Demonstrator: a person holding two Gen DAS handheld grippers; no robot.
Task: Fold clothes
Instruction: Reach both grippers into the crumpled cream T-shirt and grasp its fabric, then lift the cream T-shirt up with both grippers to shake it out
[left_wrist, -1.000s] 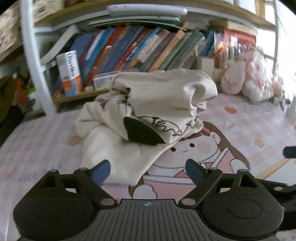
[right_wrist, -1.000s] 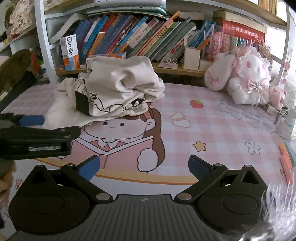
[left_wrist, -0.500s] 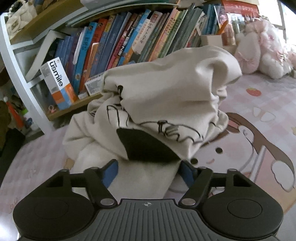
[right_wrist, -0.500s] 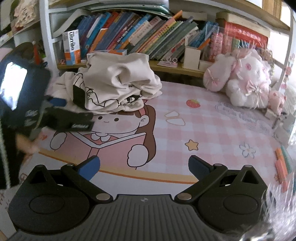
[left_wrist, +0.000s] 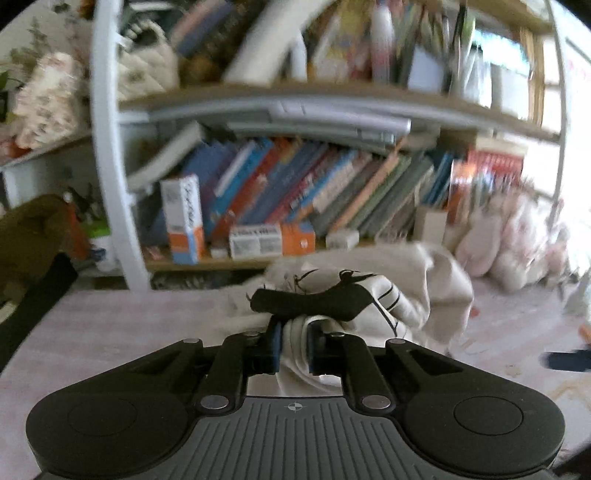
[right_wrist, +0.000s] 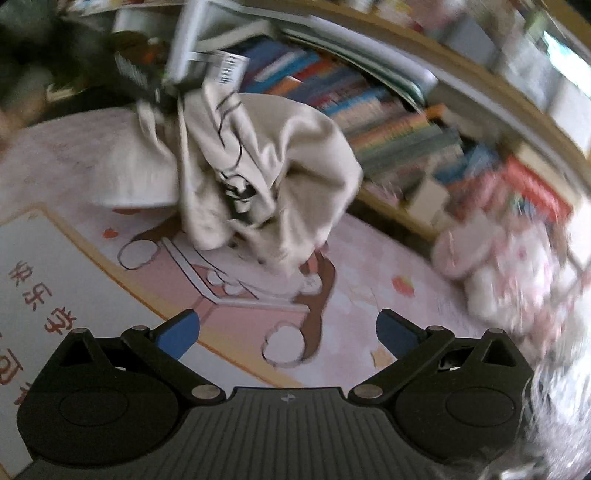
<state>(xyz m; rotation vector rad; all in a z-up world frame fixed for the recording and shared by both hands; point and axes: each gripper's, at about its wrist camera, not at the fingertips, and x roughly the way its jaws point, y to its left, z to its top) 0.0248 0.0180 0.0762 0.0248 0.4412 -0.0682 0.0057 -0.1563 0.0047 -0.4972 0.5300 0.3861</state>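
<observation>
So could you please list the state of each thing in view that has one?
Cream garment: crumpled, bunched, partly lifted off the mat.
Left hand-held gripper: jaws closing, cream fabric pinched between them.
Right hand-held gripper: open, nothing between its jaws.

left wrist: close on garment (left_wrist: 424, 280) | right wrist: farther, tilted | shared: garment, bookshelf (right_wrist: 388, 122)

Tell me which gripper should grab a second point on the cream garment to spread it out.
Right. The right gripper is open and empty, facing the hanging cream garment over the pink mat. The left gripper is closing on a bunch of its fabric and seems to be holding it up.
</observation>
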